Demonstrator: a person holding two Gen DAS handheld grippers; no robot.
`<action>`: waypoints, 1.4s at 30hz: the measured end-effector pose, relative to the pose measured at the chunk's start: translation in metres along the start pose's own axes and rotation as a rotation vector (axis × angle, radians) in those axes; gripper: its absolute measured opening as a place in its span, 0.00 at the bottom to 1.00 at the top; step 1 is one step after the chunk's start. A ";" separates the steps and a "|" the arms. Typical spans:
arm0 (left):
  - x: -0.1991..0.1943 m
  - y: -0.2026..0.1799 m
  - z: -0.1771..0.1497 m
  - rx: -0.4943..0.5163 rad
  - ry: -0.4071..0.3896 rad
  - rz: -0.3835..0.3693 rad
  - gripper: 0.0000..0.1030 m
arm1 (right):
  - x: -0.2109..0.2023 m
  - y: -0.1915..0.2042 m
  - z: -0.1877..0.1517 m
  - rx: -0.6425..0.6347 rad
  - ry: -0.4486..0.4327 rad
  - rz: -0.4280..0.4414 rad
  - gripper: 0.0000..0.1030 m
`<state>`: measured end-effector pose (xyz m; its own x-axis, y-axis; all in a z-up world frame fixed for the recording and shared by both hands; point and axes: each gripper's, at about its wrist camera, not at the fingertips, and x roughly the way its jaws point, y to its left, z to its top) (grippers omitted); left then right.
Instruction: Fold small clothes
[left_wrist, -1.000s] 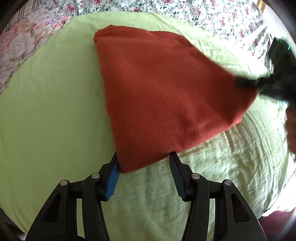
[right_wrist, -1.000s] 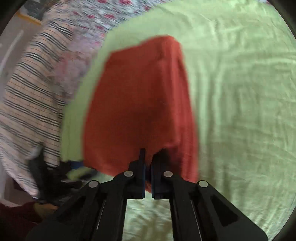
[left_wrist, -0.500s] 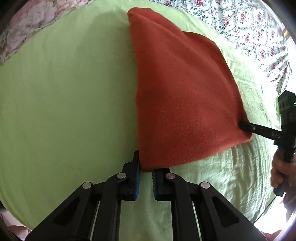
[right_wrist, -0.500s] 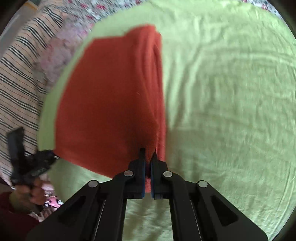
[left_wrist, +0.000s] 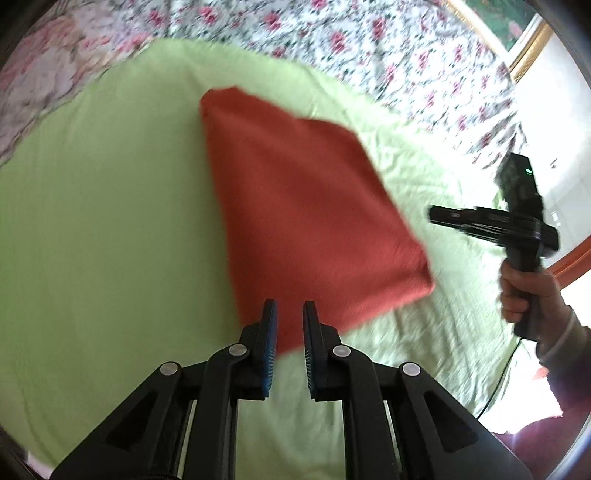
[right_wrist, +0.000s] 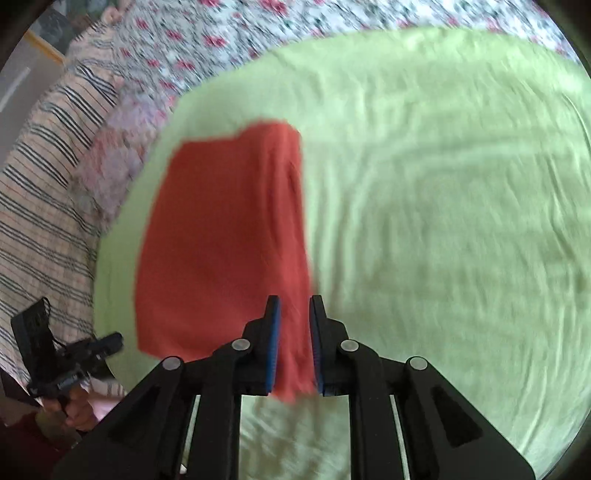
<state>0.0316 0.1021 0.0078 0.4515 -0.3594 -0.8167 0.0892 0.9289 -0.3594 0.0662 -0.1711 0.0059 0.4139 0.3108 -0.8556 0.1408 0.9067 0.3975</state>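
Note:
A folded rust-red garment (left_wrist: 306, 221) lies flat on the light green sheet (left_wrist: 103, 229); it also shows in the right wrist view (right_wrist: 225, 236). My left gripper (left_wrist: 290, 314) is open, its jaws a little apart above the garment's near corner, holding nothing. My right gripper (right_wrist: 294, 310) is open too, jaws slightly apart over the garment's near right edge. In the left wrist view the right gripper (left_wrist: 436, 216) hovers off the garment's right corner. In the right wrist view the left gripper (right_wrist: 112, 339) sits beyond its lower left corner.
A floral bedspread (left_wrist: 369, 48) surrounds the green sheet. A striped cloth (right_wrist: 44, 177) lies at the left in the right wrist view. A framed picture (left_wrist: 517, 33) and a white wall are at the far right.
Both grippers were shut on the garment's corners half a second ago. Both have opened, let go and pulled back; the garment now lies flat on the sheet.

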 end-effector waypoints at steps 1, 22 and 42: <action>0.005 -0.002 0.006 0.001 -0.007 -0.007 0.13 | 0.007 0.007 0.013 -0.010 -0.009 0.013 0.16; 0.043 -0.004 0.018 0.007 0.051 0.013 0.12 | 0.069 0.017 0.061 -0.023 -0.004 -0.009 0.04; 0.047 0.000 -0.038 0.065 0.115 0.066 0.16 | 0.038 0.012 -0.060 -0.088 0.064 -0.105 0.00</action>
<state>0.0194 0.0814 -0.0477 0.3538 -0.3014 -0.8854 0.1213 0.9534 -0.2761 0.0297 -0.1310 -0.0418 0.3426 0.2275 -0.9115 0.1001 0.9559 0.2762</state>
